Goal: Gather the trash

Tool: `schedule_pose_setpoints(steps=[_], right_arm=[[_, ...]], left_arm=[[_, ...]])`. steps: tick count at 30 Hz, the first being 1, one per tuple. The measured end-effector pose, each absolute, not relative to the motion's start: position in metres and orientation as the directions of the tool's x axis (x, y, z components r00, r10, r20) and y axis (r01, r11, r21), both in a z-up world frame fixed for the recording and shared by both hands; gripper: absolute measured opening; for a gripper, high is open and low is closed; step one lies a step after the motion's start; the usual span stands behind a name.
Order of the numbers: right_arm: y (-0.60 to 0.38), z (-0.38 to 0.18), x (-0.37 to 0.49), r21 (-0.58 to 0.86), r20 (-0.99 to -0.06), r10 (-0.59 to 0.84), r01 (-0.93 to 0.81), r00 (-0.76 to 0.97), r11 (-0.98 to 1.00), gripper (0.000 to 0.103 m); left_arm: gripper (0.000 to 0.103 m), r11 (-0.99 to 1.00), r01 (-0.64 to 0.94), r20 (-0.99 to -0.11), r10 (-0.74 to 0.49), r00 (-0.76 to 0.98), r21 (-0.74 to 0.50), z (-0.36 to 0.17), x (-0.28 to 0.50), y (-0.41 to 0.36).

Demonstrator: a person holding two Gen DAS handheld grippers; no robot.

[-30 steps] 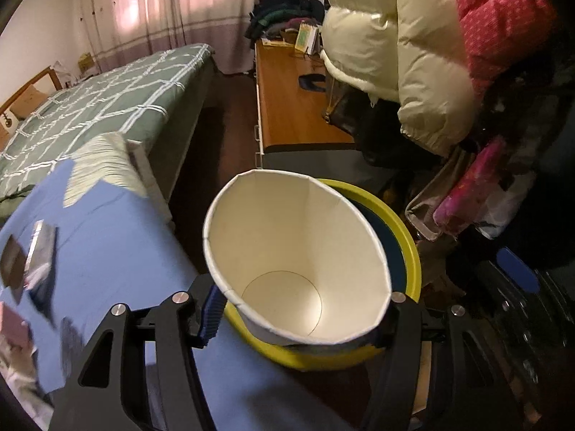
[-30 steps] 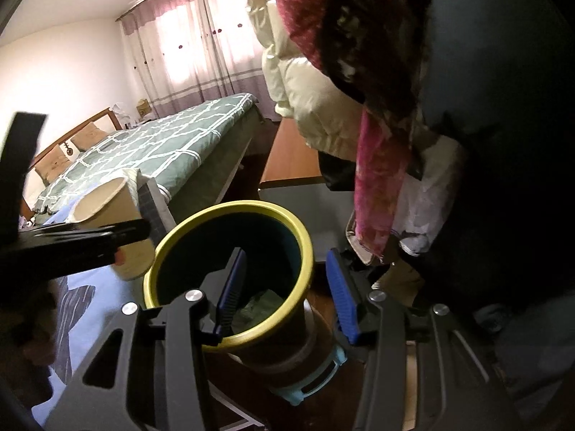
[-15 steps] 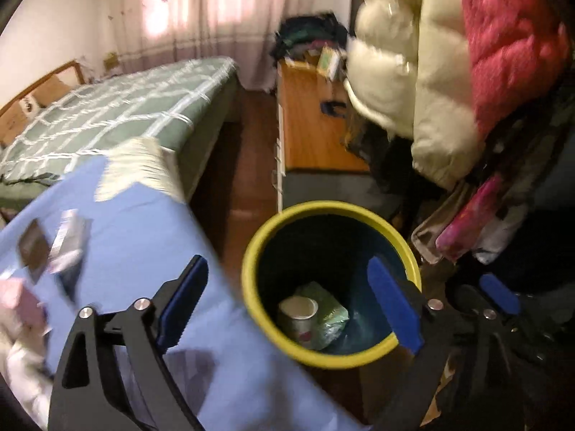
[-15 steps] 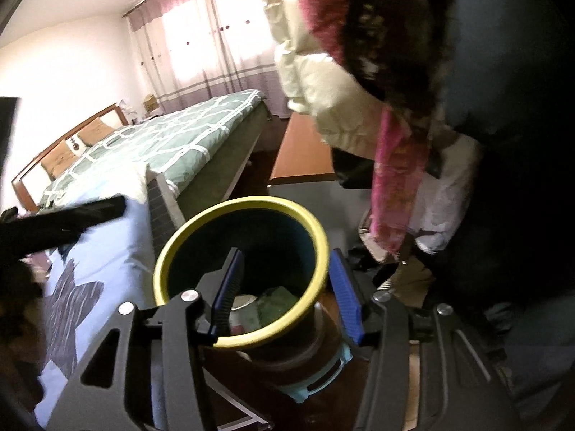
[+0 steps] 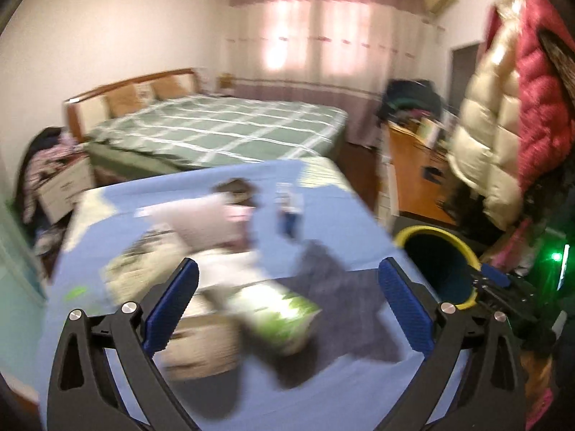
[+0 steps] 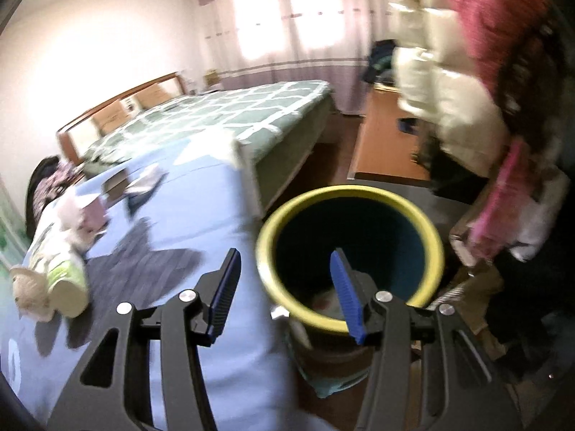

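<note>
L gripper [image 5: 287, 301] was wide open w/ nothing between its blue pads, hanging over the blue sheet [image 5: 341, 208]. Both views were blurred. Trash lay on the sheet near the pads: a green-and-white pack [image 5: 276, 316] just below the gap, a pale pinkish wad [image 5: 201, 219] farther off, a small blue-white item [image 5: 289, 208] beyond that. A dark patch [image 5: 337, 287] on the sheet ran right of the pack; cloth or print, can't tell. The sheet's right edge dropped off next to the bin [image 5: 436, 265], which stood low at the right, yellow rim, dark inside.

R gripper [image 6: 284, 294] was part open, holding nothing; its right pad showed against the bin [image 6: 348, 251] mouth, left pad over the sheet [image 6: 201, 197] edge. Whether a pad touched the rim, can't tell. Pale trash [image 6: 323, 301] showed dimly at the bin bottom. Pack [image 6: 66, 280] sat at far left.

Open floor [image 6: 323, 165] ran between the green bed [image 6: 222, 118] and a wood cabinet [image 6: 384, 143]. Coats [image 6: 449, 107] hung close on the right, crowding the bin.
</note>
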State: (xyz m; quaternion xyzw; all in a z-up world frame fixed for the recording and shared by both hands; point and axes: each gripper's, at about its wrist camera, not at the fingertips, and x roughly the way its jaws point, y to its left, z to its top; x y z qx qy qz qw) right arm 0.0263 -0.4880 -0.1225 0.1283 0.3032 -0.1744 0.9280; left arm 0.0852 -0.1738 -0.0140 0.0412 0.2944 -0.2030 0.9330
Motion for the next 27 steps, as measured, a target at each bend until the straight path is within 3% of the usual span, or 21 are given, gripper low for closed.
schedule_pose_setpoints(steps=[12, 19, 27], right_arm=[[-0.371, -0.111, 0.080, 0.149, -0.611, 0.017, 0.094, 0.791, 0.984, 0.050], [-0.357, -0.099, 0.153, 0.114, -0.625, 0.009, 0.080, 0.781, 0.990, 0.050], [-0.372, -0.120, 0.271, 0.121, -0.750, 0.003, 0.132, 0.661, 0.984, 0.050]], left_arm=[[0.098, 0.987, 0.143, -0.555, -0.157, 0.817, -0.068, -0.021, 0.070, -0.022], [0.098, 0.988, 0.111, -0.569, -0.153, 0.808, -0.108, -0.034, 0.070, 0.003], [0.098, 0.991, 0.096, -0.576, -0.135, 0.806, -0.097, -0.042, 0.081, -0.002]])
